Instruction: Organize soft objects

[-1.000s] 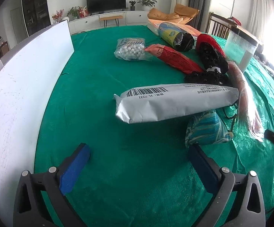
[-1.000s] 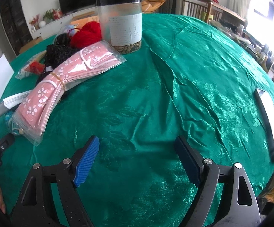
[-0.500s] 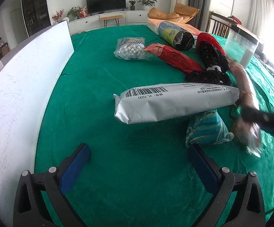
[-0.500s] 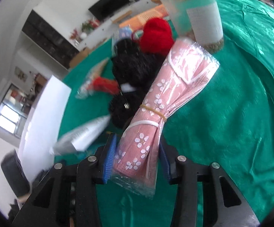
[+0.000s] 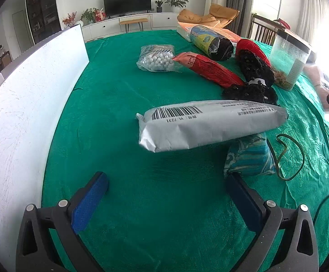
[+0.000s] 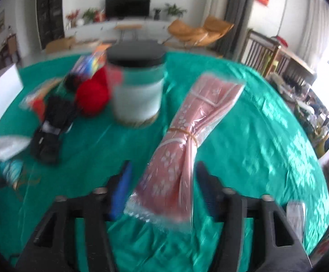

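Note:
My left gripper (image 5: 166,195) is open and empty, low over the green cloth. Ahead of it a grey mailer bag (image 5: 209,124) rests on a teal patterned pouch (image 5: 248,156). Farther off lie a bag of white balls (image 5: 156,59), a red packet (image 5: 209,69), black knitwear (image 5: 255,72) and red yarn (image 5: 247,46). My right gripper (image 6: 164,181) has its jaws around the near end of a pink flowered cloth bundle in clear wrap (image 6: 182,147), tied with a rubber band; the view is blurred and gaps show beside the bundle.
A white board (image 5: 28,104) stands along the left edge. A clear jar with a black lid (image 6: 137,86) stands beside the bundle, also in the left wrist view (image 5: 287,63). A thin cord loop (image 5: 289,156) lies right of the pouch. A yellow-blue tube (image 5: 207,38) lies at the back.
My right gripper closed in around the pink bundle, then swung right with it, away from the pile. The bundle has left the left wrist view. My left gripper has not moved.

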### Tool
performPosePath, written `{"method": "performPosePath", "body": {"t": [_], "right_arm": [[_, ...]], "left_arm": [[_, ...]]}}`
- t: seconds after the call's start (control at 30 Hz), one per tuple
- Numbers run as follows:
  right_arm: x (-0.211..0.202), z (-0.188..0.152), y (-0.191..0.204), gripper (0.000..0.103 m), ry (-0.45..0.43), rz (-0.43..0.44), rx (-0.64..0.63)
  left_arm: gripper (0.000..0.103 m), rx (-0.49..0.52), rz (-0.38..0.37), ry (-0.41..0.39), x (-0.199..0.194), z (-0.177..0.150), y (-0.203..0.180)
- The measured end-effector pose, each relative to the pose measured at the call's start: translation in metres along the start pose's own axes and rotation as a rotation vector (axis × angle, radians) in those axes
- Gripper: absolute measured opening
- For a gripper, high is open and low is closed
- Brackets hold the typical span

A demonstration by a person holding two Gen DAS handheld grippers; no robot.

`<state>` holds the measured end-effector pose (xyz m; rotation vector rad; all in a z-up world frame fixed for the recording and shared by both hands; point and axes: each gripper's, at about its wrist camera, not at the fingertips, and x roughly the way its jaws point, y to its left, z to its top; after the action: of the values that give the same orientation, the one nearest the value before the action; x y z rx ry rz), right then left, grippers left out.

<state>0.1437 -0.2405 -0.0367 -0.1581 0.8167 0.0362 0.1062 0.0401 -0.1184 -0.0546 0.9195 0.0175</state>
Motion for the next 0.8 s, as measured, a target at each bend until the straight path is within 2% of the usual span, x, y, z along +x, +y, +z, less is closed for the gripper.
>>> {"method": "performPosePath", "body": {"t": [0.1,0.2,0.27,0.3,0.4,0.53,0.8], "right_arm": [[-0.005,-0.007,-0.018,0.071,-0.002,0.003,0.154],[-0.016,-0.044,-0.02,0.074,-0.027,0.019,0.278],[-0.01,-0.065,-0.015,0.074,0.007,-0.026,0.284],[-0.001,-0.065,-0.015,0.074,0.068,-0.044,0.293],[0.006,-0.055,-0.009,0.074,0.071,-0.068,0.302],[0.021,-0.055,-0.008,0.077,0.141,-0.103,0.285],[0.019,-0.062,-0.01,0.083,0.143,-0.099,0.289]], "left_arm": [[0.103,0.0,0.001,0.0,0.0,0.0,0.0],[0.103,0.0,0.001,0.0,0.0,0.0,0.0],[0.103,0.0,0.001,0.001,0.0,0.0,0.0],[0.103,0.0,0.001,0.001,0.0,0.0,0.0],[0.103,0.0,0.001,0.001,0.0,0.0,0.0],[0.103,0.0,0.001,0.001,0.0,0.0,0.0],[0.103,0.0,0.001,0.001,0.0,0.0,0.0]]}}
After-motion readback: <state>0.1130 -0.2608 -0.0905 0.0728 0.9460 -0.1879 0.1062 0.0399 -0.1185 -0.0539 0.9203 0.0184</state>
